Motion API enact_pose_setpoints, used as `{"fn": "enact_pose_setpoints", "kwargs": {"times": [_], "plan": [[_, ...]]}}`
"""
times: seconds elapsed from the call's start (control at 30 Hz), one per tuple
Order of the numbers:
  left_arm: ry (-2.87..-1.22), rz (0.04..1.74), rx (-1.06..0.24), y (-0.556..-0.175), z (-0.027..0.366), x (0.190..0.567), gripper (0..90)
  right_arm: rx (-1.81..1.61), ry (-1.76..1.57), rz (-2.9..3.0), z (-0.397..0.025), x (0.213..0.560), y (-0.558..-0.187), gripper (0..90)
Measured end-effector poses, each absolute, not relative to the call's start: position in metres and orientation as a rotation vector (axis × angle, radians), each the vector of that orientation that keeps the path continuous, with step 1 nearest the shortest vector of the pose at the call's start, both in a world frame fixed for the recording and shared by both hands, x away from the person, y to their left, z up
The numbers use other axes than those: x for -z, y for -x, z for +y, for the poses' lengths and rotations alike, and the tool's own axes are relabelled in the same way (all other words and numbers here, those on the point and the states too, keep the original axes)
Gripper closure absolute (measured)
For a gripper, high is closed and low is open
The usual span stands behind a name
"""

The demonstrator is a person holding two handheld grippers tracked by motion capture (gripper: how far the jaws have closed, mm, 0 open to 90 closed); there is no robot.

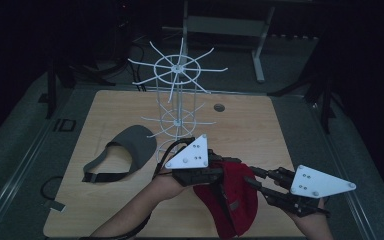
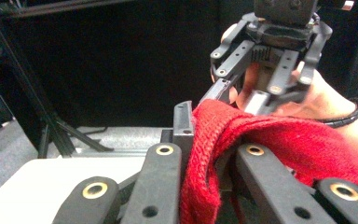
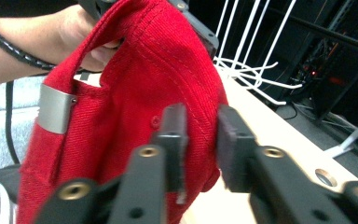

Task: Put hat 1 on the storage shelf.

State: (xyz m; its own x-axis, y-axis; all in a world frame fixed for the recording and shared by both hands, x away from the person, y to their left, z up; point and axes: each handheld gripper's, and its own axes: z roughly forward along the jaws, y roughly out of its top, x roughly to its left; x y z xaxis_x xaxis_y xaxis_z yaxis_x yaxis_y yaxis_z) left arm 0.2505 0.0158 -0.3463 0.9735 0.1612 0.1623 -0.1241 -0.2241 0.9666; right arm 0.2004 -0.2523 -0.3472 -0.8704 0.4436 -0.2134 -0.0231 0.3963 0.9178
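Two grippers on one red cap (image 1: 228, 200): left gripper (image 1: 219, 173) pinching its rim, holding it off the surface (image 1: 260, 125); right gripper (image 1: 252, 178) spread, jaws at the crown, not yet clamped. Looks like a handover or re-grip before hanging. Next: close right on the fabric, then carry to the white wire rack (image 1: 179, 95). Grey visor (image 1: 130, 145) lies apart, left.

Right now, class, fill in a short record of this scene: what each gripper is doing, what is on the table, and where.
left gripper: shut on the red cap, lifted off the table
right gripper: open, jaws at the cap's crown
grey visor: lying flat, left of the rack
white wire rack: upright at mid-table, hooks bare
table: light wood
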Motion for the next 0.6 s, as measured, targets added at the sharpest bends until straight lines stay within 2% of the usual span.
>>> {"fn": "enact_pose_setpoints", "kwargs": {"times": [0.03,0.1,0.33,0.47,0.57,0.6], "plan": [[-1.781,0.032,-0.264,-0.251,0.016,0.347,84.5,-1.472,-0.365,2.233,-0.252,0.347,-0.201,85.0],[-1.776,0.033,-0.268,-0.252,0.017,0.347,84.4,-1.475,-0.376,2.230,-0.252,0.347,-0.200,87.3],[-1.773,0.025,-0.246,-0.256,0.019,0.352,84.2,-1.569,-0.405,2.199,-0.257,0.340,-0.198,88.6],[-1.772,0.022,-0.285,-0.257,0.018,0.352,83.5,-1.568,-0.450,2.185,-0.257,0.337,-0.200,88.8],[-1.779,0.038,-0.300,-0.257,0.020,0.351,76.0,-1.544,-0.475,2.174,-0.257,0.337,-0.200,88.8],[-1.780,0.053,-0.316,-0.257,0.022,0.351,70.3,-1.554,-0.476,2.169,-0.259,0.337,-0.200,88.8]]}}
